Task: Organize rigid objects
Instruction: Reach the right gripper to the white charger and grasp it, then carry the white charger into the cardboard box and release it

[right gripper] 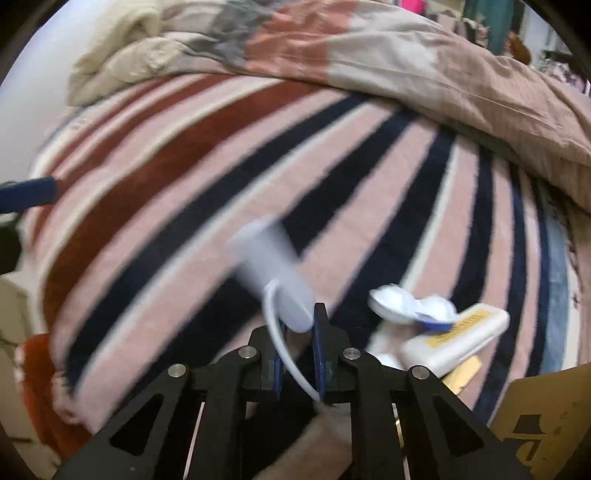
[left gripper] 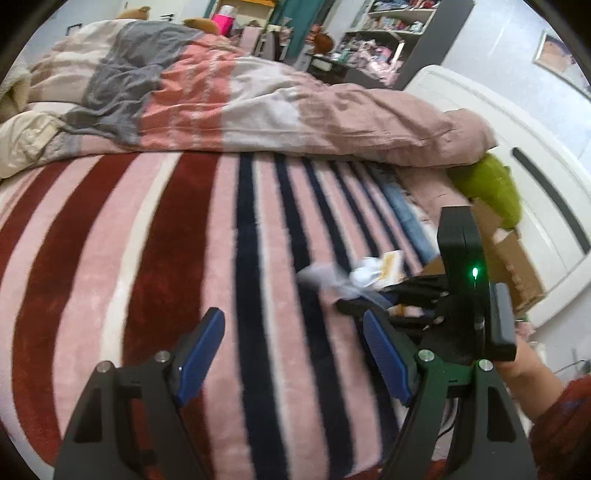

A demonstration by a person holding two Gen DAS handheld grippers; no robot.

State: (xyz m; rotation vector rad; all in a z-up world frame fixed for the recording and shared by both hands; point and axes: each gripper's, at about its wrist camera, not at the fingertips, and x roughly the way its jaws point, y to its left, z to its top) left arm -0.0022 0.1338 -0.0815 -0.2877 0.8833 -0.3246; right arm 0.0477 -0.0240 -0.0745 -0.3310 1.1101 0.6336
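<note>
Now white cylinder between right gripper jaws

In the right wrist view, motion is smearing the white cylinder, so its far end and any markings are staying unreadable. Its looped white cord is disappearing behind the blue pads of the right tool, hiding where it ends. The white case with a yellow label is showing print too blurred to read, and the white spoon-like pieces on it are blending together. The cardboard box is being cut off by the picture's edge. In the left wrist view, the right tool's body is covering part of that box, and the shelves are holding items too small to identify.
</note>
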